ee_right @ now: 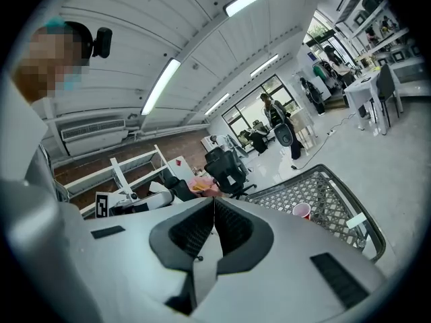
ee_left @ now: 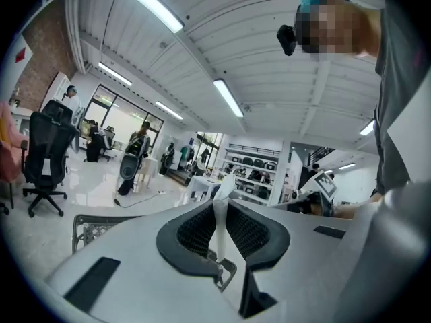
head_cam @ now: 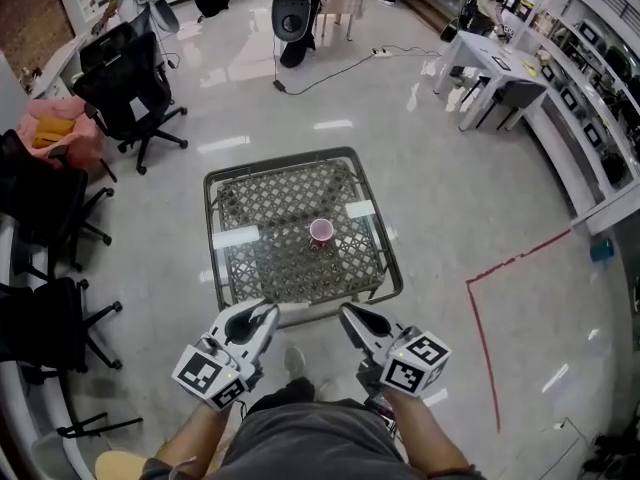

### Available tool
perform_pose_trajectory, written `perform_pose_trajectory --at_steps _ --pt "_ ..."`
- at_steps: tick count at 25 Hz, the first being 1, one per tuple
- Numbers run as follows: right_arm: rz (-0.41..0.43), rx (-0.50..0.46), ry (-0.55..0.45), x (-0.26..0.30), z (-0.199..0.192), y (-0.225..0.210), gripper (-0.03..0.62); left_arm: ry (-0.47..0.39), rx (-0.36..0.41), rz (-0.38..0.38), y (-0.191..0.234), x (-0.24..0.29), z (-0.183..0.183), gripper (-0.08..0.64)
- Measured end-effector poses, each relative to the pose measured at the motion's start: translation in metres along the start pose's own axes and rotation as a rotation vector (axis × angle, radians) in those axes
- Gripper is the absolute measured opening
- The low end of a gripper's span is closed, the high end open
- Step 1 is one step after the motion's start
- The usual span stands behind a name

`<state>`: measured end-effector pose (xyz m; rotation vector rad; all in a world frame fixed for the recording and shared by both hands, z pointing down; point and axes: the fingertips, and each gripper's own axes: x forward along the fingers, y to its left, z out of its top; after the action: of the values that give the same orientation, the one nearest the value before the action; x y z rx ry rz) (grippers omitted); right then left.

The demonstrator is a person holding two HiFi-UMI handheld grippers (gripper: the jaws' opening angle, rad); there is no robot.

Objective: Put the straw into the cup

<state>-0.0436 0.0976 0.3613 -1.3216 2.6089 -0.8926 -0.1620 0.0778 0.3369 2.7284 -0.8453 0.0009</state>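
Note:
A small pink cup stands upright near the middle of a glass-topped wicker table; the right gripper view shows the cup ahead and to the right. My left gripper hovers just short of the table's near edge. In the left gripper view it is shut on a white paper-wrapped straw that stands upright between the pads and pokes out above the tips. Beside it, my right gripper is at the same edge, and the right gripper view shows its jaws shut with nothing between them.
Two white paper slips lie on the glass. Black office chairs and a pink bundle crowd the left side. A red tape line marks the floor at right. White desks stand at the back right.

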Motion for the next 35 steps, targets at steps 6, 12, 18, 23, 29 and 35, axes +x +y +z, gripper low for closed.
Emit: perform_pose_trajectory --at_steps 6,12,18,23,29,35 --pt "-0.016 -0.006 -0.002 0.017 0.011 -0.004 0.014 0.005 -0.001 -0.020 0.019 0.010 0.010 0.054" --pt "-0.037 -0.010 -0.017 0.026 0.018 -0.017 0.014 0.005 0.008 -0.033 0.034 0.021 0.015 0.055" --pt "-0.050 -0.010 -0.029 0.033 0.030 -0.023 0.014 0.012 0.004 -0.040 0.044 0.029 0.019 0.054" --pt "-0.060 -0.001 -0.034 0.032 0.035 -0.035 0.014 0.018 0.002 -0.043 0.045 0.039 0.019 0.054" --pt "-0.062 0.012 -0.035 0.035 0.042 -0.049 0.014 0.027 0.001 -0.038 0.050 0.053 0.019 0.054" --pt "-0.034 0.006 -0.027 0.048 0.054 -0.064 0.014 0.028 0.005 -0.014 0.061 0.070 0.024 0.054"
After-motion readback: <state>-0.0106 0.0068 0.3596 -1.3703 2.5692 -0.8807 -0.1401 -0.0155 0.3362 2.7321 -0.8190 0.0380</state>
